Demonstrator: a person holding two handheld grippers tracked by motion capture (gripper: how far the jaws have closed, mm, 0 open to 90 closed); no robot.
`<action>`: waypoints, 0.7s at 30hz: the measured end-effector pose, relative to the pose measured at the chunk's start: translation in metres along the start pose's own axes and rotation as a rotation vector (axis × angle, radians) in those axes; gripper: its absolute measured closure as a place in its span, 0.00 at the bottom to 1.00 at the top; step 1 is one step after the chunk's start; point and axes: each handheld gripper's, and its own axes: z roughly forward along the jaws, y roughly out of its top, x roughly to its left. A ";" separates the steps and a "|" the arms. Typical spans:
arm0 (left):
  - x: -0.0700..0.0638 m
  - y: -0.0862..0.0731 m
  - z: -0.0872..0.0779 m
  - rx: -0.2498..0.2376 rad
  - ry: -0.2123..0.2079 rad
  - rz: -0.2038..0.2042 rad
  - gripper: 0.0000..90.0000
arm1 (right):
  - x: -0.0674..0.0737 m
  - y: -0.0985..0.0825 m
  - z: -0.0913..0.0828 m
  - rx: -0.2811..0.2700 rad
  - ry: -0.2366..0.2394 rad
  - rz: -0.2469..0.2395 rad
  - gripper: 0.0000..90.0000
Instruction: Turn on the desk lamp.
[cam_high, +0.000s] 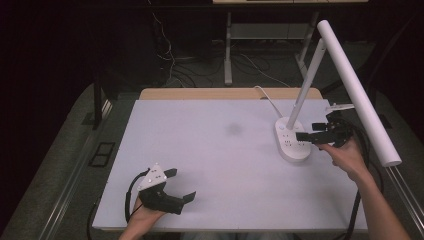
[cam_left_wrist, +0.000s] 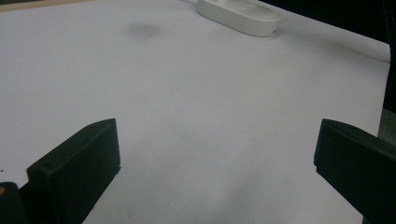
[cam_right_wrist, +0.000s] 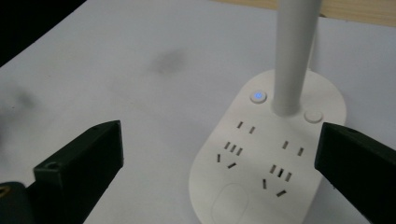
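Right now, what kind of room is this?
Probably a lab or workshop test bench, not a home. A white work table holds just a desk lamp whose base has power sockets, and loose cables lie on the dark floor behind it.

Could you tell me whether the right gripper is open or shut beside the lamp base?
Open: the right gripper's black jaws stand wide apart, with the lamp base visible between them.
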 end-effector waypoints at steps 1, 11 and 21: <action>0.000 0.000 0.000 -0.003 0.002 -0.002 0.00 | -0.002 0.001 0.001 0.007 -0.005 0.001 0.01; 0.000 0.000 0.000 -0.006 0.009 -0.003 0.00 | -0.021 0.007 0.006 0.027 -0.059 0.024 0.15; 0.001 0.000 -0.001 -0.009 0.013 -0.003 0.00 | -0.036 0.016 0.005 0.035 -0.112 0.036 0.27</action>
